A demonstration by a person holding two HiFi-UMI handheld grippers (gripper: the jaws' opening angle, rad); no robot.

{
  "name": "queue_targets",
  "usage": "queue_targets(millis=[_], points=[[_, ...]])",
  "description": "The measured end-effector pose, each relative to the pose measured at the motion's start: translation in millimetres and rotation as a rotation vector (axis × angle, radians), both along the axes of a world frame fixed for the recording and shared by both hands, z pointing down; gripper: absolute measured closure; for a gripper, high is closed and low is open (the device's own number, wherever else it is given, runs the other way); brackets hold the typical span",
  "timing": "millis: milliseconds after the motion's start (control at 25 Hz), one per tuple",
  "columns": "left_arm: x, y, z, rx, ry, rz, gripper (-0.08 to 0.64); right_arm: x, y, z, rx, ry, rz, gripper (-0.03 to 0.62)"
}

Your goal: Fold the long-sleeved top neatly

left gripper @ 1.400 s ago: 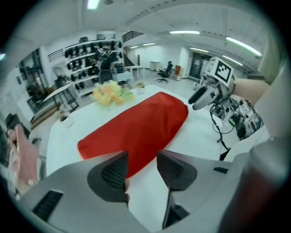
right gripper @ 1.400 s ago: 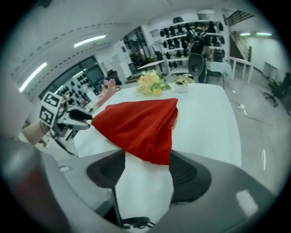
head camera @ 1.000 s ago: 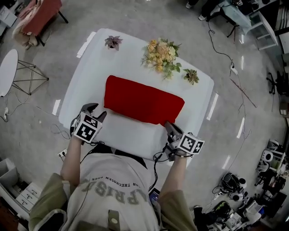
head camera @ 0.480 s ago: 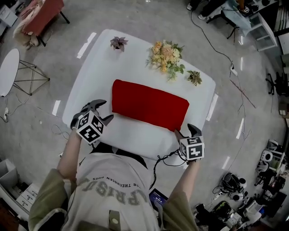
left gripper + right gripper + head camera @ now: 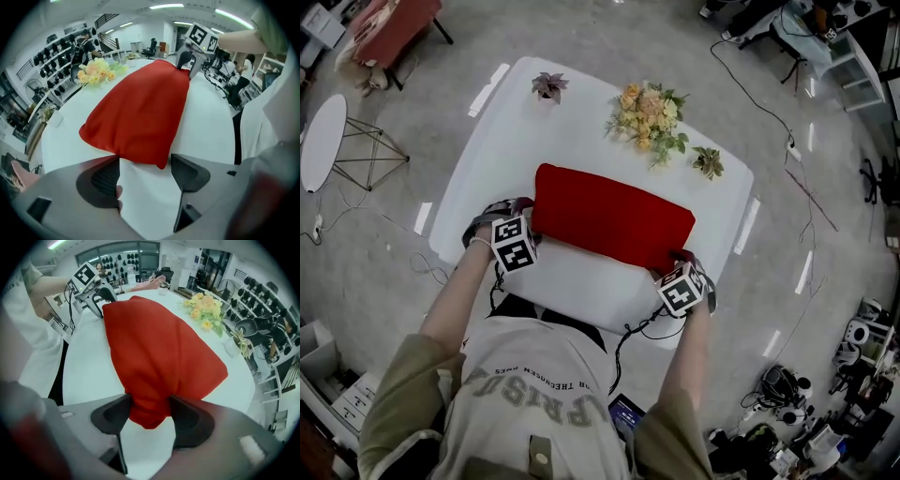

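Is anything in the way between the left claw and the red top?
No, nothing visible. The left claw has its jaws opening, and the near corner of the red top pokes between its tips, over the white table.

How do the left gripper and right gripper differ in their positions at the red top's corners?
The left gripper has bare table between its jaws, the red top ending just past the tips; the right gripper has cloth filling its gap. The left gripper's jaws are opening; the right gripper's stand apart. Both point down at the top's near edge.
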State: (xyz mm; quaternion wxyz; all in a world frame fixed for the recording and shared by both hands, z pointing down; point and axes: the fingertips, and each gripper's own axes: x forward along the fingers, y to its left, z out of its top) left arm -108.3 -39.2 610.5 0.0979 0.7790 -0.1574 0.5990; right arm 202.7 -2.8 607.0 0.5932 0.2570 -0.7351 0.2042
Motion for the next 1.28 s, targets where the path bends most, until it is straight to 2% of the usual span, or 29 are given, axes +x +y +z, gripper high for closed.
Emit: queue_targets(millis=[80,160,240,320,440,560,640,760,920,960,1040,1080,1120,1240,1280], points=[[-6.7,1.2,-4.8,0.005,-0.005,-0.035,0.233,-1.9,1.0,-10.3,0.004,-0.047,0.025,0.324],[-7.9,-2.0,-23.8,0.045,0.052,-0.097,0.233,-5.0,-5.3,-36.0,0.058,-0.149,0.090,0.324],[-4.9,-6.6,-50.9,0.092,0.177,-0.208,0.233,-9.3,-18.4,-71.6,0.180,-0.300,0.182,0.324],[-0.6,-13.1,-84.3,0.159,0.319,-0.329,0.234,-15.8,-31.4,-115.9,0.344,-0.472,0.293,0.324],[7.7,-26.7,-146.0,0.304,0.523,-0.467,0.234,-22.5,-42.2,-186.0,0.608,-0.683,0.452,0.324],[17.9,-35.7,-209.7,0.448,0.732,-0.564,0.235,-27.2,-42.2,-246.4,0.863,-0.801,0.571,0.324],[27.9,-37.4,-245.4,0.517,0.861,-0.599,0.235,-32.5,-38.4,-276.8,0.990,-0.858,0.632,0.324],[45.6,-32.6,-276.5,0.568,0.984,-0.601,0.235,-48.2,-30.1,-304.9,1.110,-0.888,0.672,0.324],[57.1,-20.9,-300.5,0.663,1.020,-0.569,0.236,-72.0,-18.1,-323.1,1.204,-0.842,0.696,0.325],[57.8,-17.0,-306.4,0.692,1.020,-0.557,0.248,-77.2,-15.5,-324.7,1.213,-0.814,0.698,0.327],[57.6,-10.4,-316.4,0.737,1.015,-0.537,0.352,-86.3,-11.5,-324.9,1.220,-0.740,0.692,0.343],[57.0,-8.0,-320.0,0.750,1.014,-0.532,0.387,-89.4,-9.0,-325.6,1.226,-0.712,0.692,0.368],[56.6,-5.9,-323.4,0.759,1.020,-0.532,0.416,-91.8,-5.9,-327.2,1.235,-0.698,0.695,0.434],[53.9,-0.9,-339.1,0.797,1.075,-0.567,0.496,-95.8,4.4,-335.4,1.259,-0.706,0.707,0.560],[52.2,1.6,-342.8,0.808,1.087,-0.576,0.518,-96.7,7.5,-338.5,1.270,-0.706,0.705,0.569]])
